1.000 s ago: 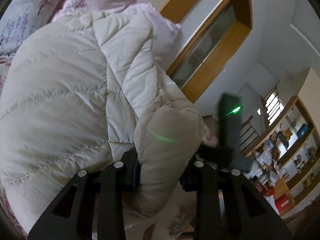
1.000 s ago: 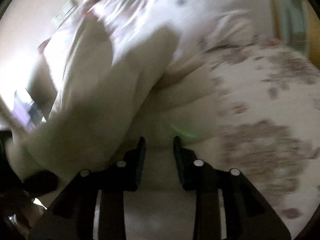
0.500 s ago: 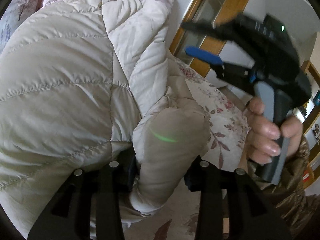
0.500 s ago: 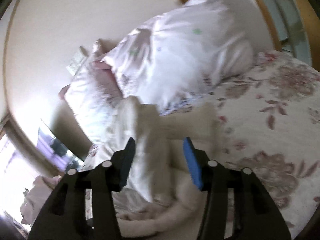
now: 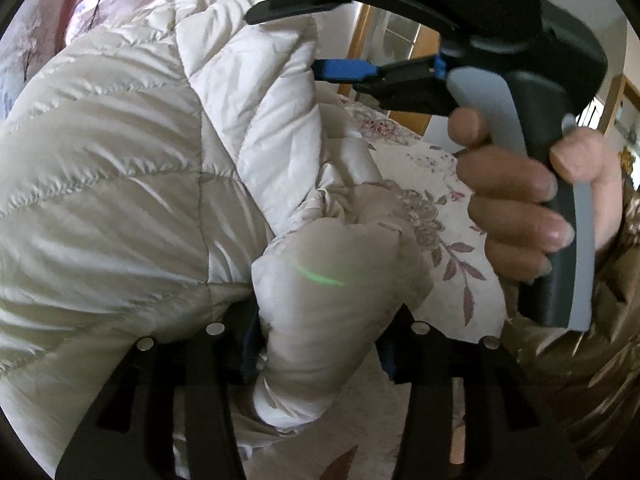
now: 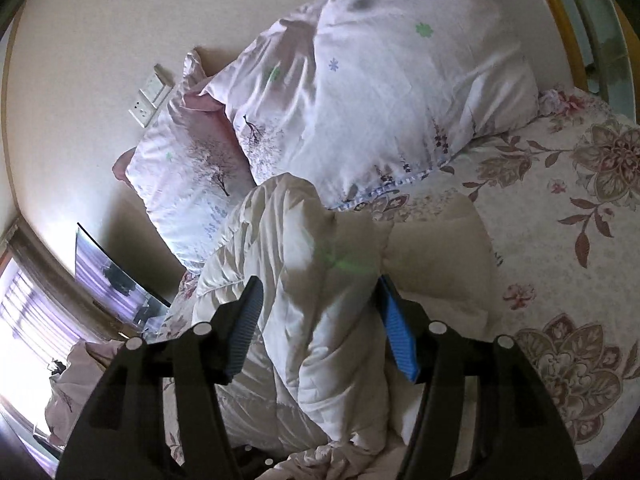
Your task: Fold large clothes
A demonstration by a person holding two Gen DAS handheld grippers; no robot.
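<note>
— Fingers (image 5: 248,360) of the left gripper (image 5: 320,356) are clamping a bunched cuff of the cream puffer jacket (image 5: 120,184), aren't they?

— Yes, the padded fabric is bulging out between them, with a green light streak lying across it. The rest of the jacket is filling the left side of that view.

— And the right gripper (image 6: 320,320)?

— Its fingers (image 6: 396,340) are standing wide apart, straddling a raised fold of the jacket (image 6: 288,280) without pinching it. In the left view a bare hand (image 5: 532,208) is gripping its handle.

— Where is the jacket lying?

— It is lying heaped on the bed's floral bedspread (image 6: 568,240), just beside two pale printed pillows (image 6: 380,92) that are leaning toward the wall.
</note>
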